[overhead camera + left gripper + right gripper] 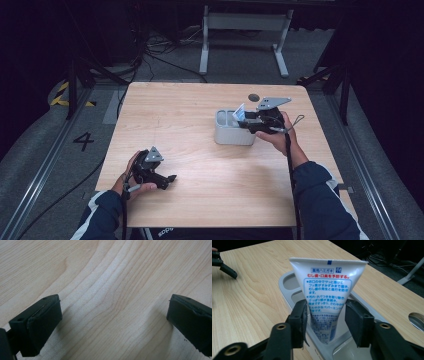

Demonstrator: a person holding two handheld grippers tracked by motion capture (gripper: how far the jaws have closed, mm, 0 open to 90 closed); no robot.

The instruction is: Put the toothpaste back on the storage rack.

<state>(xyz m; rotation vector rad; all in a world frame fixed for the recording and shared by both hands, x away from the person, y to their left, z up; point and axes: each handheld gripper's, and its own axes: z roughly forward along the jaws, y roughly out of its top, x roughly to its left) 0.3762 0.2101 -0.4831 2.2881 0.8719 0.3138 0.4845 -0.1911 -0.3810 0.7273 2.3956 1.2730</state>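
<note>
A white toothpaste tube (327,282) with blue and red print stands cap-down, flat crimp up, in a grey compartmented caddy (287,287). My right gripper (325,315) has its pads pressed against both sides of the tube's lower half. From above, the tube (239,112) pokes out of the caddy (232,134) at the right middle of the table, with the right gripper (248,120) over the caddy's right end. My left gripper (171,180) rests near the front left, held in a hand. Its jaws (113,315) stand wide apart over bare wood, holding nothing.
The wooden table (190,110) has a dark round hole (253,96) just behind the caddy. Dark floor, cables and a white frame (245,30) lie beyond the far edge. The left gripper (227,270) shows far off in the right gripper view.
</note>
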